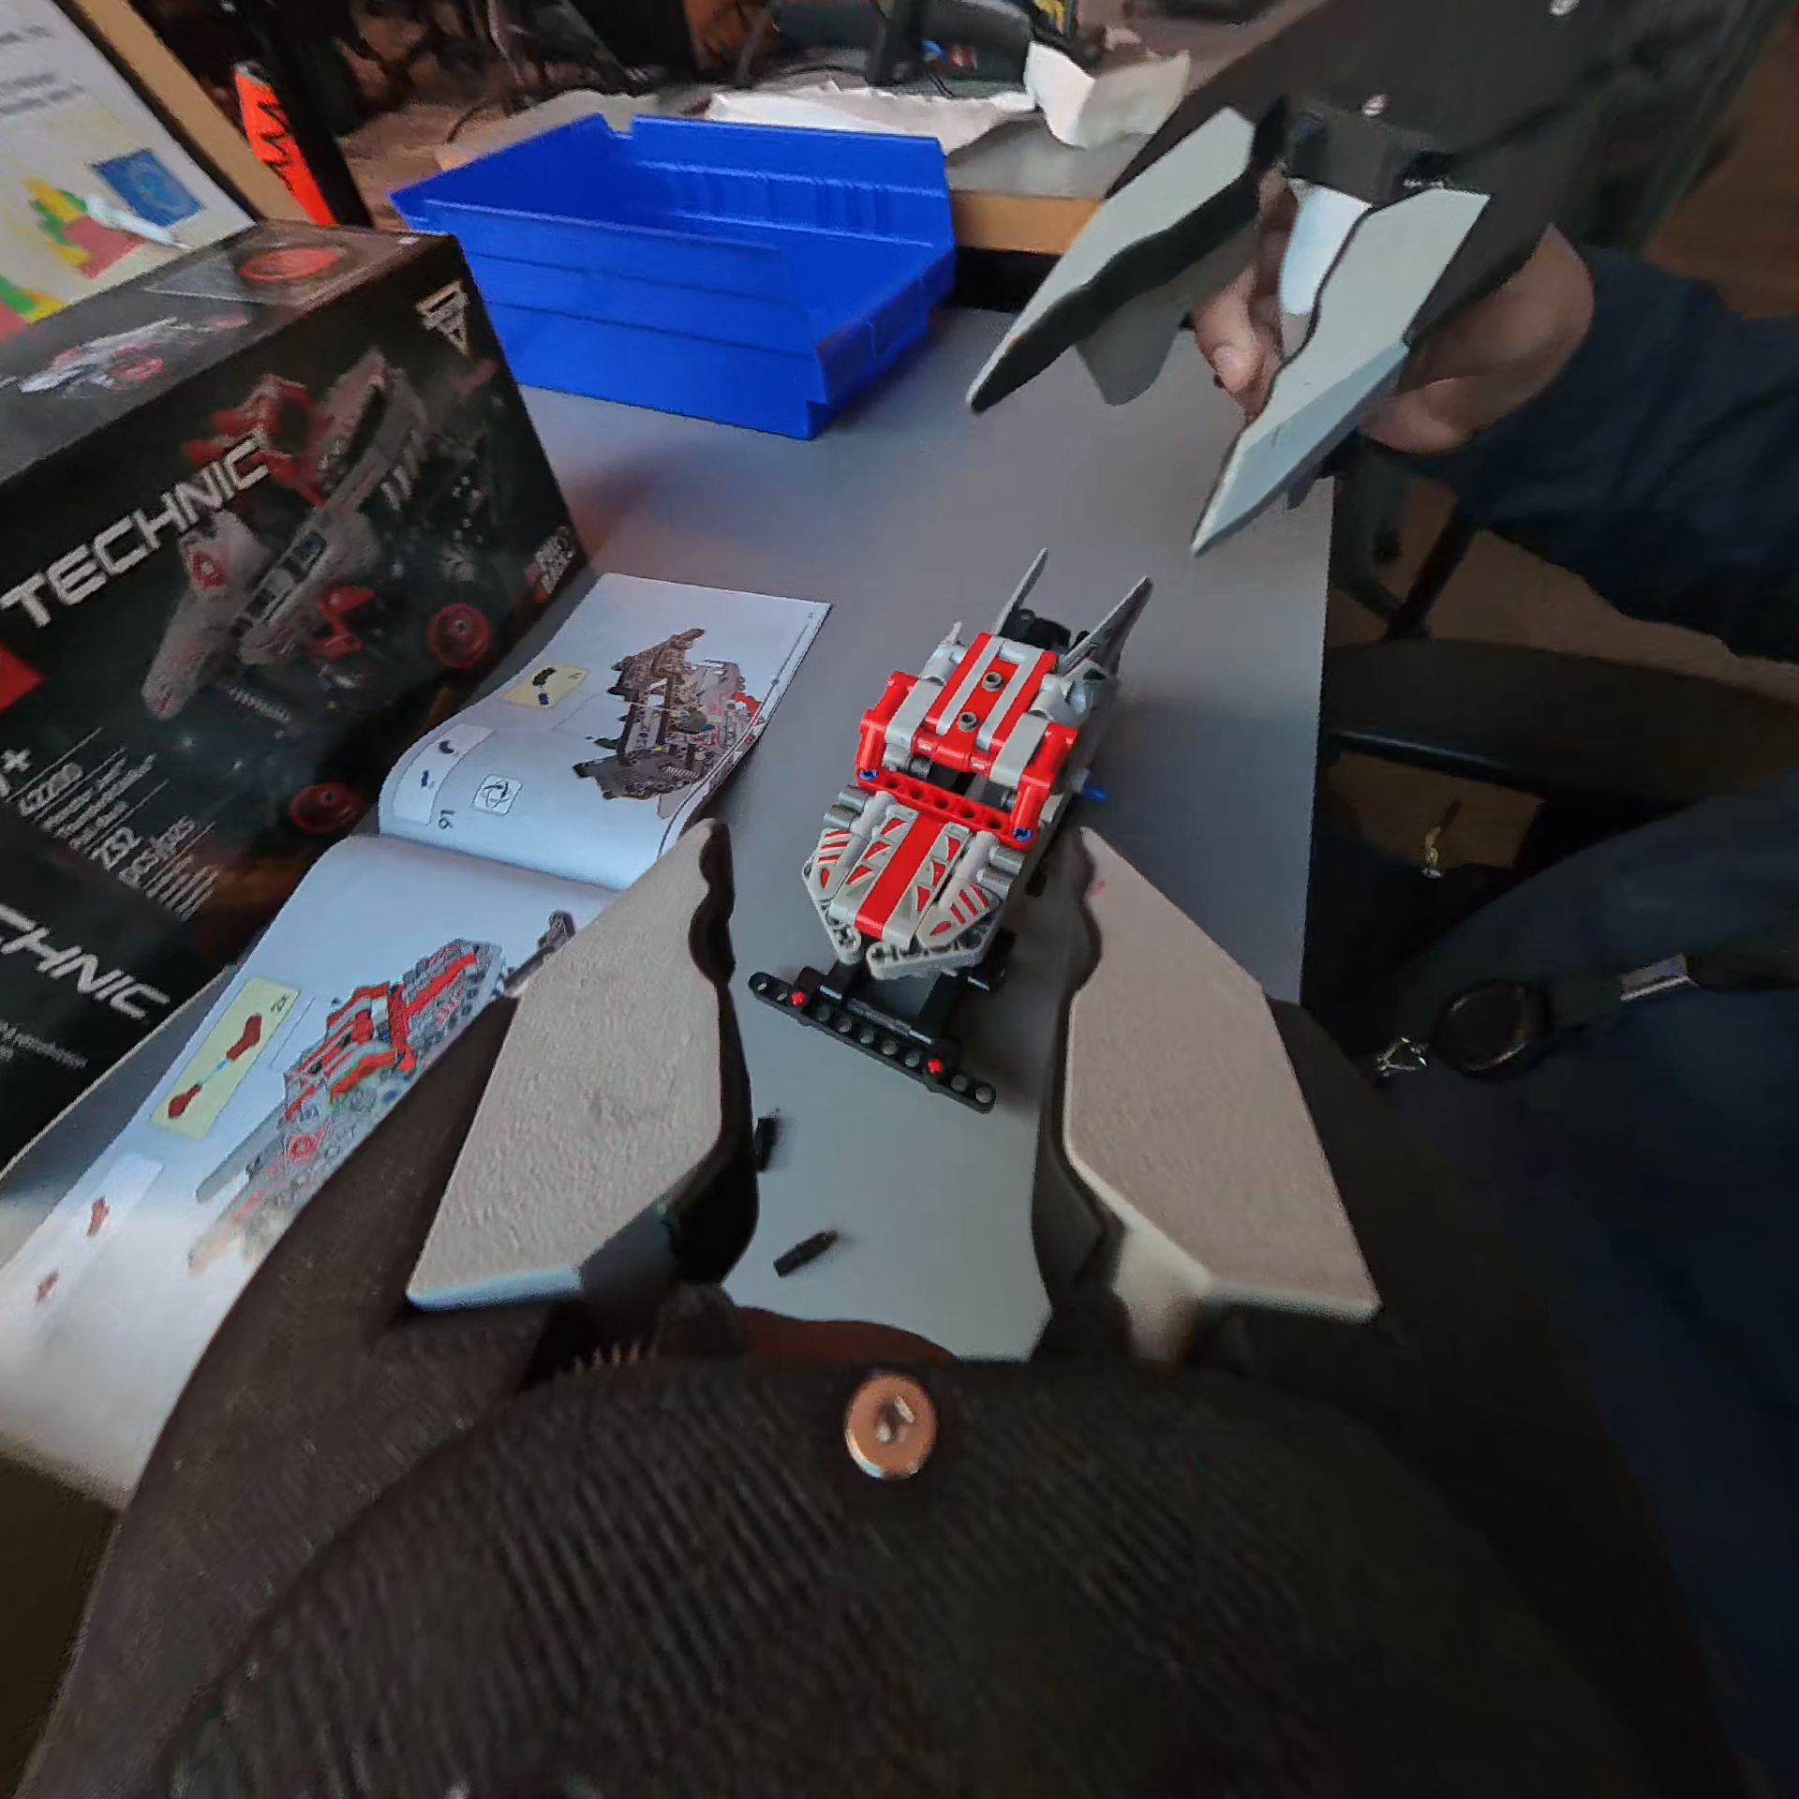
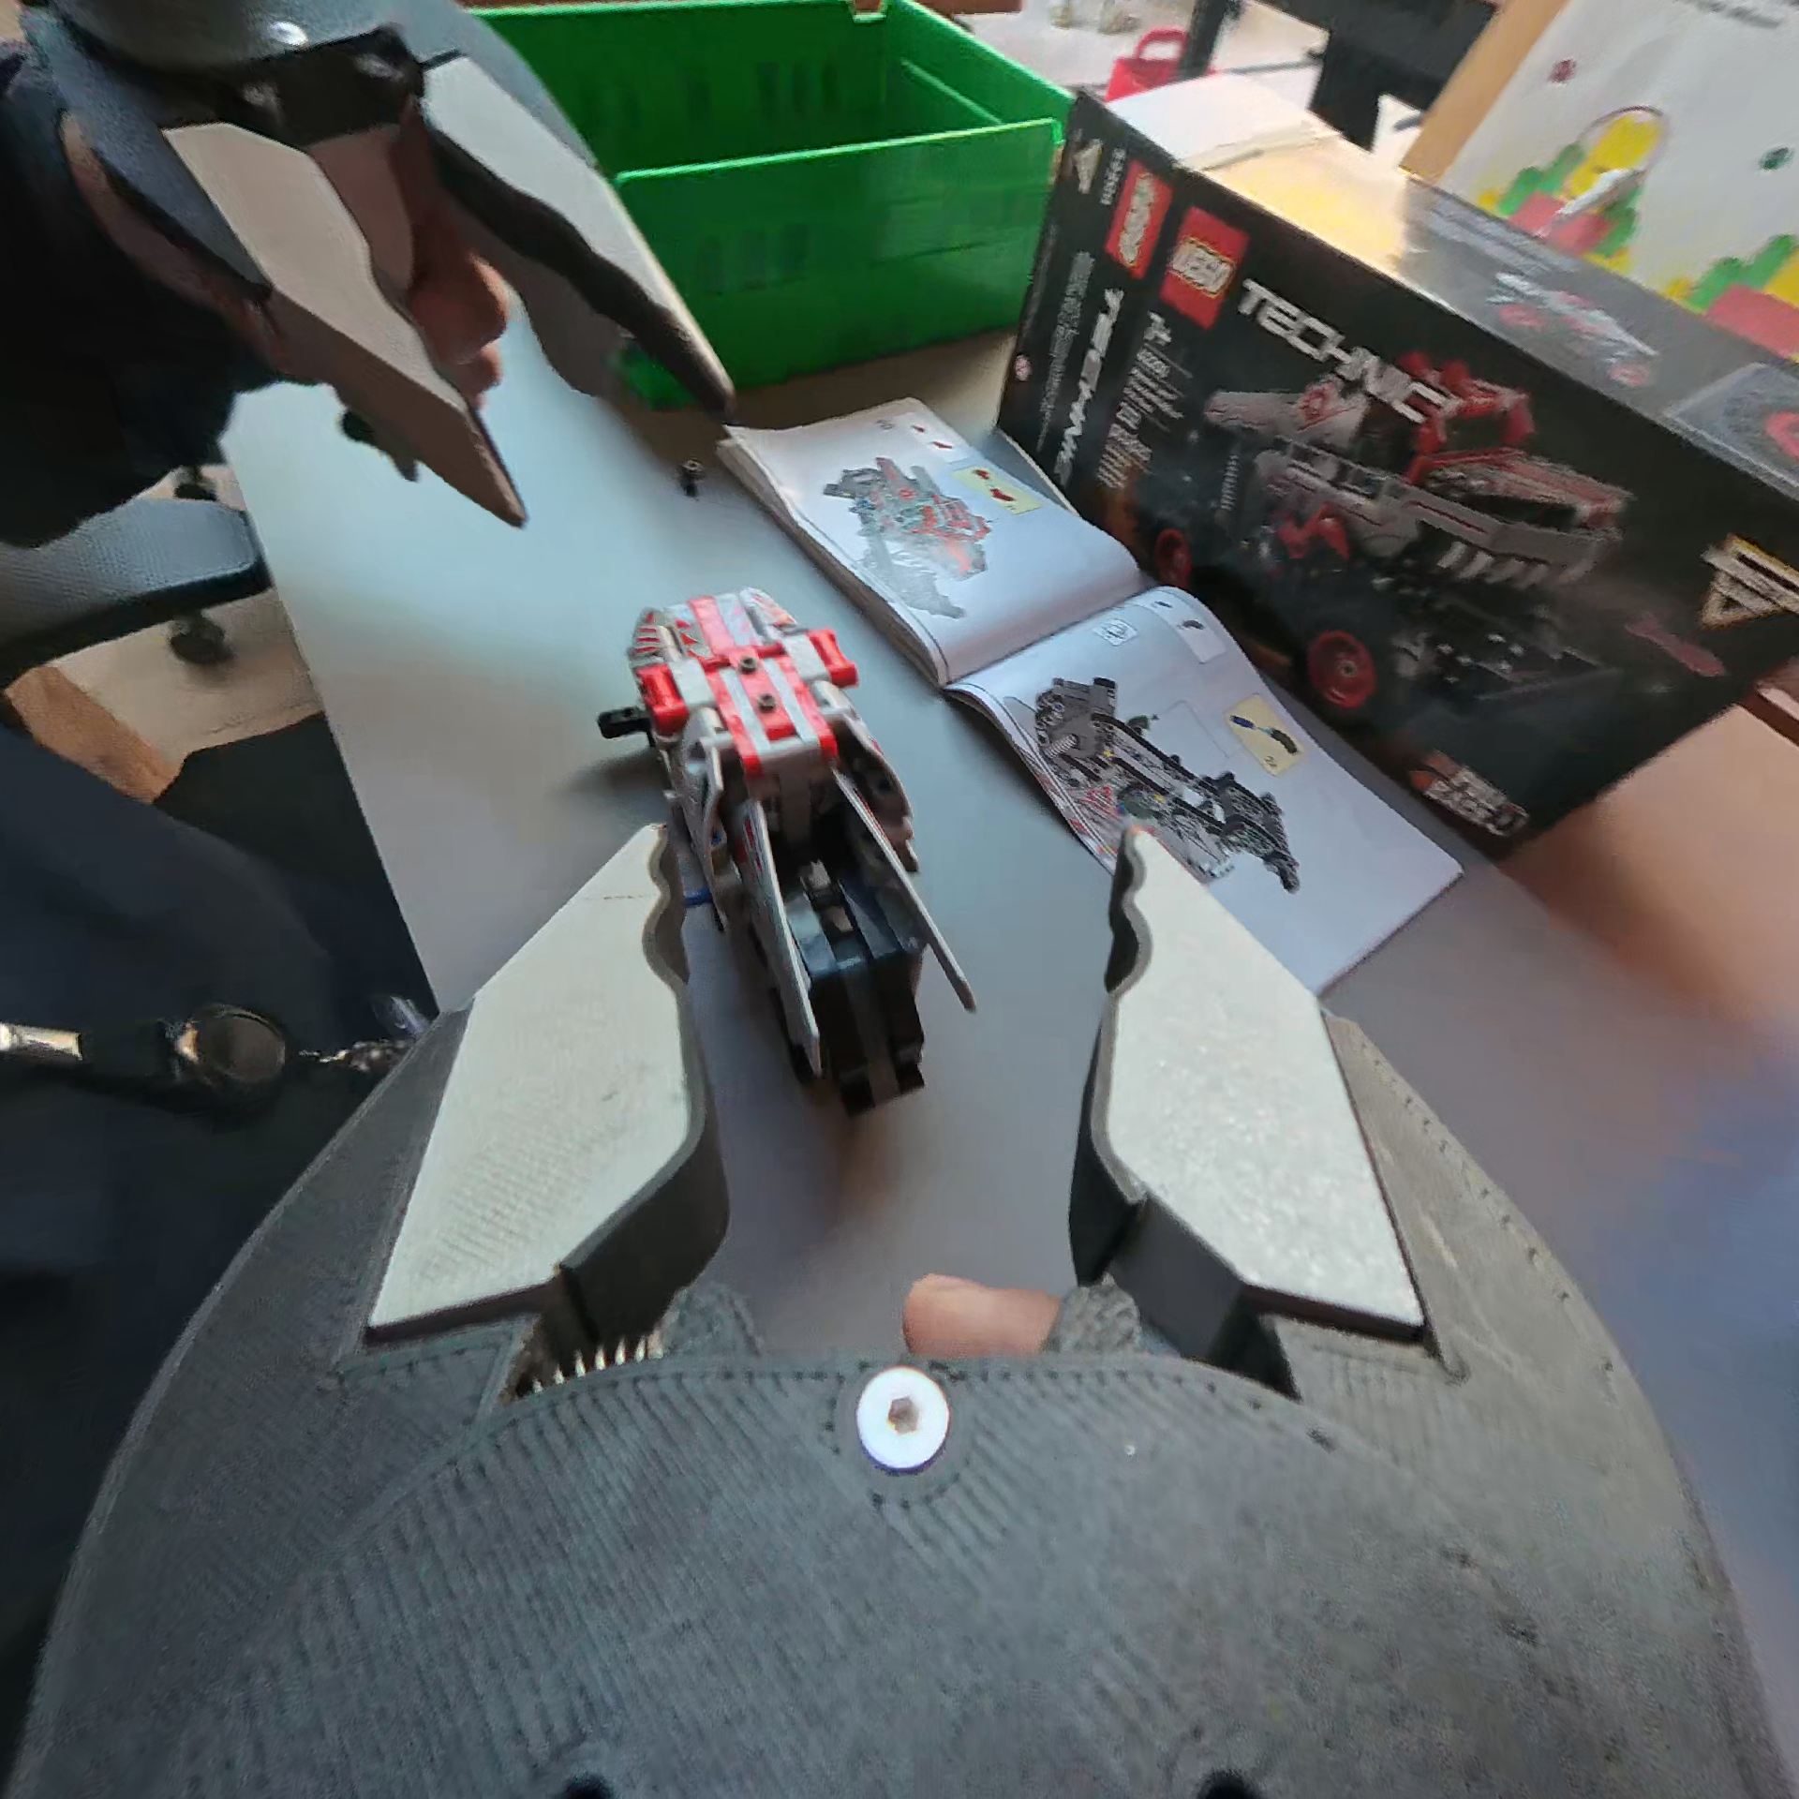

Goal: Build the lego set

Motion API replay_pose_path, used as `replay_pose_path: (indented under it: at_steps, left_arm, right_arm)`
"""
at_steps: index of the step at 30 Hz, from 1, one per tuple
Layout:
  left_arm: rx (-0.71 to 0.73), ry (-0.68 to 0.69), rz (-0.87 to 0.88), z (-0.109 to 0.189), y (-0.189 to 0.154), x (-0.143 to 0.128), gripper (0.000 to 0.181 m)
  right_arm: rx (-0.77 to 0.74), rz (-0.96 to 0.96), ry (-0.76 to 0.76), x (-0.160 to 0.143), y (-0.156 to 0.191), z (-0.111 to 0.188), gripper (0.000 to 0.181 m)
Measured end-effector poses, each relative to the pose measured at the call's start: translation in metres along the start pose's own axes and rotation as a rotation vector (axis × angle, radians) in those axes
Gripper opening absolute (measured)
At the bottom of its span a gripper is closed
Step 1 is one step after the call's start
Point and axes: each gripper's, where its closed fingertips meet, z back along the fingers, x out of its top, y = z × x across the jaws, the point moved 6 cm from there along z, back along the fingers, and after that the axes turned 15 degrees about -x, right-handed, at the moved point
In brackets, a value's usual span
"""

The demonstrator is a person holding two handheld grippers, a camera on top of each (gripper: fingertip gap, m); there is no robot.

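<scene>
A partly built red, grey and black lego vehicle [image 1: 944, 808] lies on the grey table, with a black holed beam [image 1: 876, 1037] across its near end. Two small black pins [image 1: 806, 1251] lie loose in front of it. My left gripper [image 1: 896, 847] is open and empty, its fingers on either side of the model's front, above it. My right gripper [image 1: 1095, 472] is open and empty, held above the table beyond the model. In the right wrist view the model [image 2: 759, 720] lies ahead of the open right gripper [image 2: 893, 842], and the left gripper [image 2: 618, 458] hovers at the far end.
An open instruction booklet [image 1: 545, 779] and the black set box [image 1: 243, 535] lie left of the model. A blue bin [image 1: 701, 263] stands at the back. A green bin [image 2: 808, 195] stands beyond the booklet [image 2: 1071, 623]. The table edge [image 1: 1314, 681] runs close on the right.
</scene>
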Motion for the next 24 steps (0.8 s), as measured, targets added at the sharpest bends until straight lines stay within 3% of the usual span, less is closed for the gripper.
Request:
replay_pose_path:
  at_steps: [3, 10, 16, 24]
  left_arm:
    - [0.027, -0.019, 0.035, 0.006, 0.000, -0.012, 0.065]
    - [0.068, -0.040, 0.110, 0.004, 0.006, -0.041, 0.062]
    - [0.117, -0.006, 0.125, 0.000, 0.004, -0.056, 0.067]
    - [0.127, 0.016, 0.120, 0.004, -0.003, -0.069, 0.066]
  right_arm:
    - [-0.061, -0.036, -0.016, -0.009, -0.010, 0.009, 0.095]
    - [-0.186, -0.082, -0.082, -0.027, -0.025, 0.023, 0.090]
    - [-0.188, -0.130, -0.112, -0.031, -0.027, 0.027, 0.093]
    - [-0.103, -0.006, -0.097, -0.048, -0.008, 0.019, 0.088]
